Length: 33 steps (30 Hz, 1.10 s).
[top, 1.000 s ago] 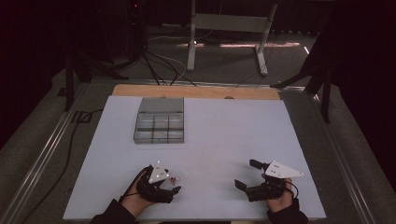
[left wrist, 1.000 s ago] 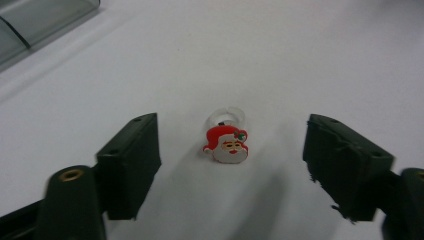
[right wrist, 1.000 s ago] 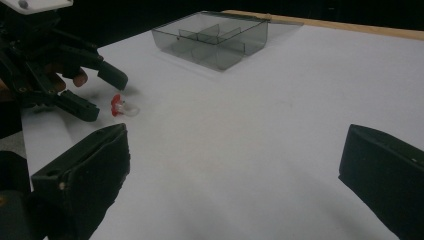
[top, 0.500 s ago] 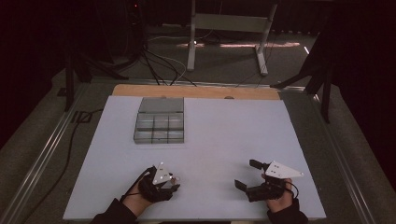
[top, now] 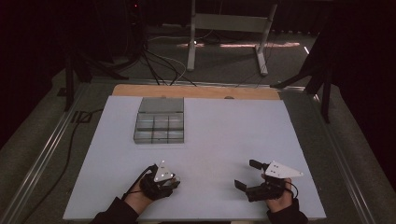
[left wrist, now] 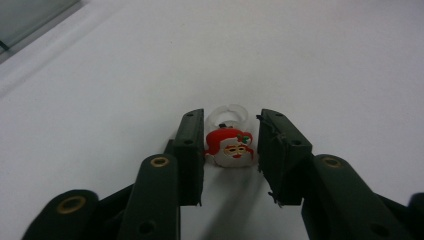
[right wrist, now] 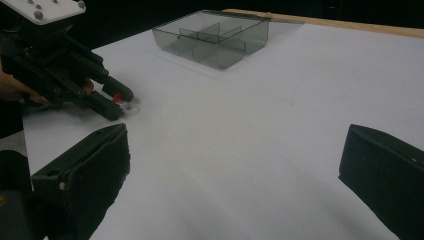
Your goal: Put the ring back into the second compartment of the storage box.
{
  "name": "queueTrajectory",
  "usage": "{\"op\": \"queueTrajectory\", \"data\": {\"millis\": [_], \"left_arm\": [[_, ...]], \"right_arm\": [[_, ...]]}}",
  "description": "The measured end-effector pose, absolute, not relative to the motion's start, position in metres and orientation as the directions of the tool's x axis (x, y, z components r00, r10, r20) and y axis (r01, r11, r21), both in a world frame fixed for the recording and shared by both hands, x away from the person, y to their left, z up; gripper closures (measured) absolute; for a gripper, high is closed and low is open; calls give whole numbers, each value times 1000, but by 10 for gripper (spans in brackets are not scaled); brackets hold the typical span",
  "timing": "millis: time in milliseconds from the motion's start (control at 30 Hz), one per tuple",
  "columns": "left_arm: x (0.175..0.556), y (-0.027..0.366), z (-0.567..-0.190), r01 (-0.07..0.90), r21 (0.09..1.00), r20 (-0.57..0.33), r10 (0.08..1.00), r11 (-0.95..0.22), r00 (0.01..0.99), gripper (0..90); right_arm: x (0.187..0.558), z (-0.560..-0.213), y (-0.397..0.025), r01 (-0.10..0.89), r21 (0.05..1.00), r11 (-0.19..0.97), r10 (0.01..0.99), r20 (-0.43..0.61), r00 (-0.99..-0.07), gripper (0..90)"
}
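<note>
- Left gripper [left wrist: 231, 145]: jaws straddle a small Santa ring [left wrist: 229, 141] lying on the table [left wrist: 325, 65]. One jaw sits against the ring's red hat side; a thin gap shows between the other jaw and the ring. So partly spread around it, not clamped.
- Santa ring: red-and-white Santa face on top, clear plastic band behind it, resting on the white table surface between the jaw tips.
- In the right gripper view, the left gripper [right wrist: 119, 99] is at upper left, low to the table, with a red speck of the ring [right wrist: 118, 98] at its tips and a bit of the person's left hand [right wrist: 15, 87] behind it.
- High view: left gripper [top: 173, 183] is near the table's front edge, left of centre, tips pointing right, held by the left hand [top: 138, 196]. The ring is too small to make out there.
- Right gripper [top: 246, 173]: jaws spread wide, nothing between them, just above the table near the front edge, right of centre, held by the right hand [top: 279, 199]. Well apart from the left gripper.
- In its own view, the right gripper [right wrist: 235, 165] has only bare table between its two jaws.
- Smoked clear compartment box [top: 159, 120]: toward the table's far left, lid open, divided into cells. Contents can't be told. Well apart from both grippers.
- Table [top: 233, 126]: white top, wooden strip at far edge.
</note>
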<state>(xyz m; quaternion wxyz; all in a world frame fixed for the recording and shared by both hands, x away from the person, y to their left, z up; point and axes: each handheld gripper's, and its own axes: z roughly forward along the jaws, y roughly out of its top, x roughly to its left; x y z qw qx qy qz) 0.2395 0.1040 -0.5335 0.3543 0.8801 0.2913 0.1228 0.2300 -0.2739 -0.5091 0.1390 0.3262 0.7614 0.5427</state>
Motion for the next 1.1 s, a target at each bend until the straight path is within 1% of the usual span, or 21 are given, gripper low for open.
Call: {"op": "queueTrajectory", "data": {"millis": [133,467,767,1100], "left_arm": [[240,104,-533,428,693,7,599,-580,800,682],[241,103,-532,422,683,15,590,-596,807,721],[241,107,-525,424,700,12,604,-574,797,733],[240,108,-518,411,712,12,595,-570,804,734]], "right_arm": [[231,-509,-274,348,917,196,649,145,-747,0],[231,-510,-274,347,916,201,649,141,-748,0],[230,-509,-274,344,917,201,648,138,-749,0],[230,-509,-274,345,917,200,650,140,-747,0]]}}
